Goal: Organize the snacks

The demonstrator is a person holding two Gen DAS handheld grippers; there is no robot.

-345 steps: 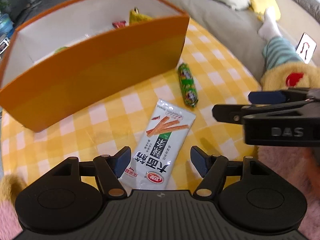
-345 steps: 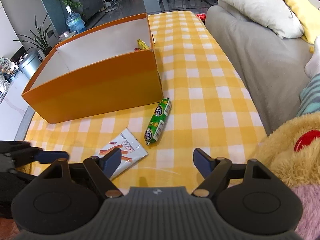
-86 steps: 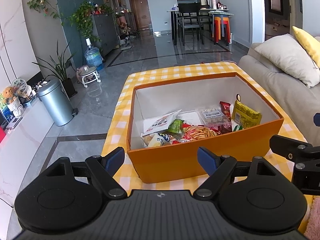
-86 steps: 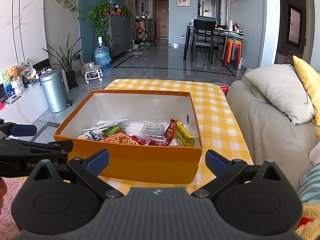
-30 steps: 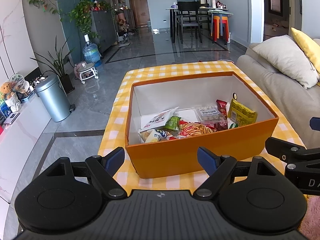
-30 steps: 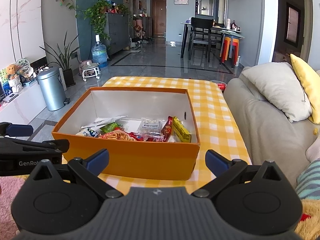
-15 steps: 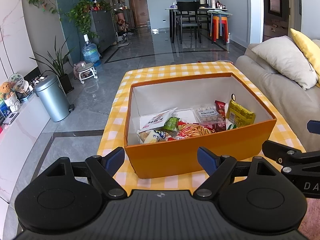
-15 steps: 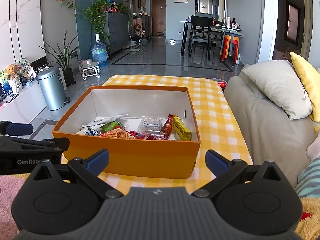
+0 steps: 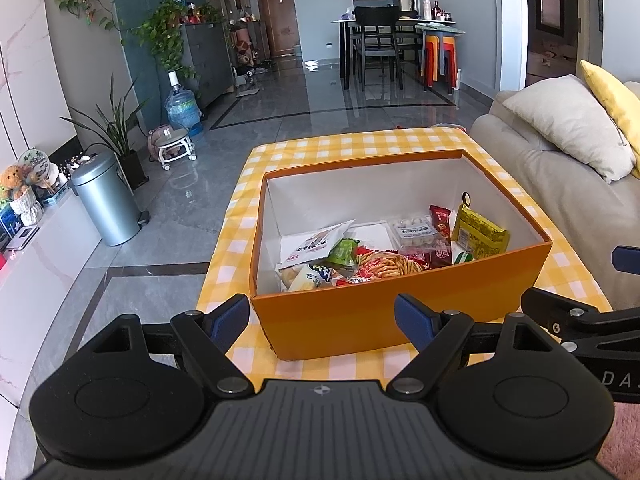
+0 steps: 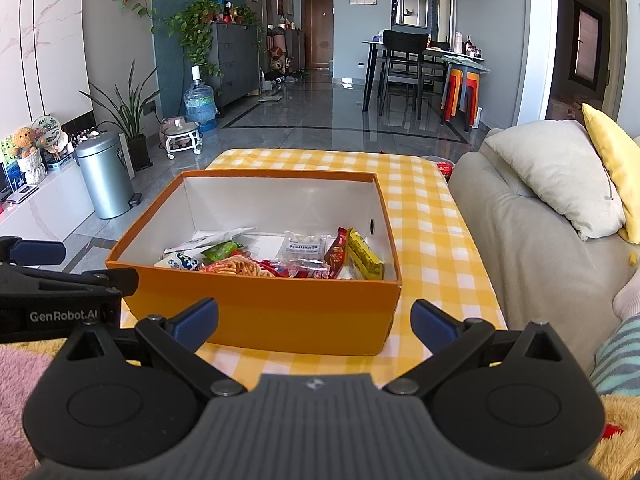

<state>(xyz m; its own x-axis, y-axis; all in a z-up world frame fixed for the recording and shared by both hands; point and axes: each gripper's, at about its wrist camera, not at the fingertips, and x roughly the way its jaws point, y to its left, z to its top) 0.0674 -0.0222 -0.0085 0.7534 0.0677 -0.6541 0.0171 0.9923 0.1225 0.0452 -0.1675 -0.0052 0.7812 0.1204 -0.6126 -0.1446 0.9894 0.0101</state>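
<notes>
An orange box [image 9: 360, 320] with white inner walls stands on the yellow checked tablecloth [image 9: 400, 140]; it also shows in the right wrist view [image 10: 280, 312]. Several snack packs lie inside it, among them a yellow pack [image 9: 480, 234], a white pack [image 9: 316, 244] and an orange stick-snack pack [image 10: 236, 268]. My left gripper [image 9: 322, 320] is open and empty, held back in front of the box's near wall. My right gripper [image 10: 314, 320] is open and empty, also held back in front of the box.
A beige sofa [image 10: 532, 232] with a grey cushion [image 10: 560, 176] and a yellow cushion [image 10: 612, 152] runs along the table's right side. A metal bin [image 10: 104, 176], plants and a water bottle [image 10: 199, 108] stand on the floor at left. A dining table [image 10: 420, 64] is far behind.
Since 11.5 s ago both grippers have pulled up and back, and the white pack and green sausage no longer lie on the cloth. In the last second almost nothing moved.
</notes>
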